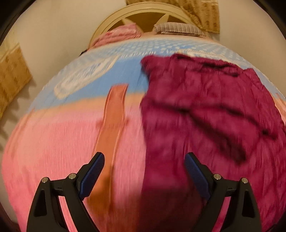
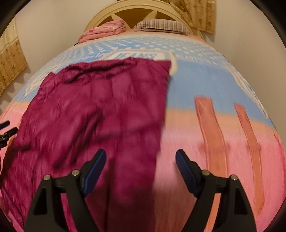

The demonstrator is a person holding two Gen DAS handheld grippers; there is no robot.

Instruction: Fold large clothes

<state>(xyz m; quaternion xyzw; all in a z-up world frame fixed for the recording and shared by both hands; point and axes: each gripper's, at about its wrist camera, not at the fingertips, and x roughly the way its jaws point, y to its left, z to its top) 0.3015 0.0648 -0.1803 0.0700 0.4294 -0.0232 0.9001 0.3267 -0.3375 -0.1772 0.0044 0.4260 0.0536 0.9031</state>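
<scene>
A large maroon garment (image 1: 205,107) lies spread and wrinkled on the bed's pink and blue cover (image 1: 53,142). In the left wrist view it fills the right half, and my left gripper (image 1: 144,157) hovers open above its left edge, nothing between the pads. In the right wrist view the garment (image 2: 100,107) covers the left and middle. My right gripper (image 2: 141,153) hangs open over its right edge, partly above the pink cover (image 2: 187,139), and grips nothing. A dark bit of the left gripper (image 2: 9,127) shows at the far left edge. Both views are motion-blurred.
At the head of the bed stand a cream headboard (image 1: 143,10), a folded pink blanket (image 1: 118,33) and a striped pillow (image 1: 178,28). Patterned tan curtains (image 1: 12,71) hang at the left wall. Orange stripes (image 2: 211,133) are printed on the cover.
</scene>
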